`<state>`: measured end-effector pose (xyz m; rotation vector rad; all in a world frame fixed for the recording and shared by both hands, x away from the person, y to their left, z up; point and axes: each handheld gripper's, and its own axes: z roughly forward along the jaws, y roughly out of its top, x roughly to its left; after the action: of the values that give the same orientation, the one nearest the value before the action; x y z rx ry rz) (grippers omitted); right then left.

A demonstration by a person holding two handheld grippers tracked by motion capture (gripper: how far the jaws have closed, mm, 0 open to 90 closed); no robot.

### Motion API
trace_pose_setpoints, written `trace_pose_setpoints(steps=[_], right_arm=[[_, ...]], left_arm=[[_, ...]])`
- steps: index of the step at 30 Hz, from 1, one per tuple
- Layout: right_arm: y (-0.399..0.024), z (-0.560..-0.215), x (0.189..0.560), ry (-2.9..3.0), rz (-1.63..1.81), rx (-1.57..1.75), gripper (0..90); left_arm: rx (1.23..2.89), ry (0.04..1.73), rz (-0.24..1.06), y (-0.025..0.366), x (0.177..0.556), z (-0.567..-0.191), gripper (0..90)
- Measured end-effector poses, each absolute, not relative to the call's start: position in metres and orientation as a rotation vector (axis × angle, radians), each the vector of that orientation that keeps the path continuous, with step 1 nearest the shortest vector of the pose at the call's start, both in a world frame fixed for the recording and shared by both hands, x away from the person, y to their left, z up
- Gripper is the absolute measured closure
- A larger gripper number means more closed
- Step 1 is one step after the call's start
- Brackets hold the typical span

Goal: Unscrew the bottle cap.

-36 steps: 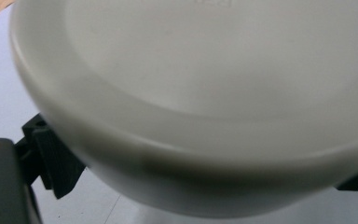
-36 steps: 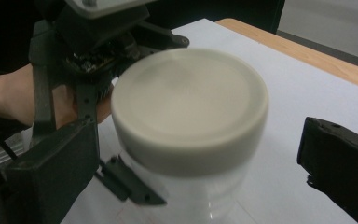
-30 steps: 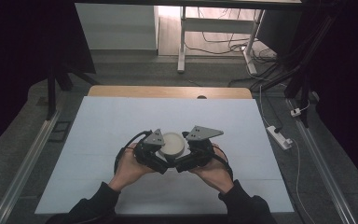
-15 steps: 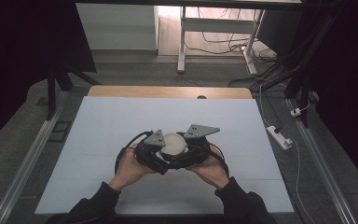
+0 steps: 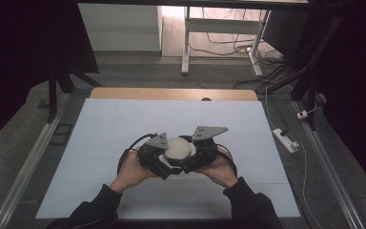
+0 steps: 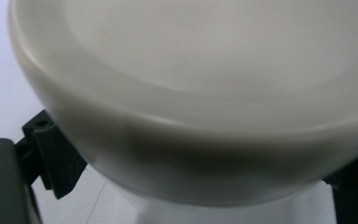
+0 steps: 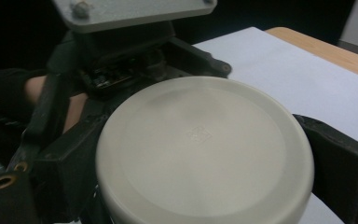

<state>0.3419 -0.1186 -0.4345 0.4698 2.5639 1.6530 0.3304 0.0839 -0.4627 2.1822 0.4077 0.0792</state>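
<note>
Lid (image 5: pixel 177 149): round, cream-white, slightly domed, with a faint square mark at the centre of its top (image 7: pixel 198 134); located at the near middle of the table (image 5: pixel 100 138), which is covered in a pale sheet with a bare wooden strip along the far edge. Left gripper (image 5: pixel 158 157): held in the person's left hand (image 5: pixel 129 171), jaws set against the lid's left side; in the left gripper view one ribbed black jaw meets the lid's rim at lower left and the other shows at lower right, so it is clenched on the lid. Right gripper (image 5: pixel 196 155): held in the right hand (image 5: pixel 220 168), jaws straddling the lid from the opposite side, one on each flank in the right gripper view, closed on the lid. Grey plates top both grippers. What lies under the lid cannot be told. Power strip (image 5: pixel 286 139): on the floor right of the table.
</note>
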Motion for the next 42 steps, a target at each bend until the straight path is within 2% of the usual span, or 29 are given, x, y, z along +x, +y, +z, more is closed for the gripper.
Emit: trace_pose_setpoints(steps=[4, 10, 12, 14, 19, 26, 35, 42], right_arm=[[-0.123, -0.435, 0.348, 2.635, 1.701, 0.337, 7.7], [-0.127, -0.437, 0.352, 2.671, 1.721, 0.24, 7.5], [-0.126, -0.437, 0.35, 2.647, 1.711, 0.29, 6.3], [-0.125, -0.436, 0.349, 2.611, 1.71, 0.34, 0.9], [-0.123, -0.427, 0.343, 2.502, 1.661, 0.481, 0.0], [-0.113, -0.43, 0.334, 2.406, 1.577, 0.623, 0.2], [-0.105, -0.436, 0.33, 2.38, 1.551, 0.622, 6.6], [-0.109, -0.434, 0.332, 2.425, 1.569, 0.546, 6.8]], left_arm=[[2.193, 0.325, 0.033, 0.084, 0.33, -0.463, 7.6], [2.205, 0.317, 0.044, 0.081, 0.329, -0.464, 7.6], [2.197, 0.353, 0.075, 0.081, 0.329, -0.464, 7.6], [2.188, 0.389, 0.097, 0.083, 0.329, -0.463, 7.6], [2.17, 0.465, 0.151, 0.087, 0.33, -0.463, 7.6], [2.153, 0.574, 0.225, 0.088, 0.331, -0.463, 7.6], [2.155, 0.557, 0.223, 0.084, 0.328, -0.461, 7.6], [2.179, 0.483, 0.184, 0.088, 0.33, -0.46, 7.6]])
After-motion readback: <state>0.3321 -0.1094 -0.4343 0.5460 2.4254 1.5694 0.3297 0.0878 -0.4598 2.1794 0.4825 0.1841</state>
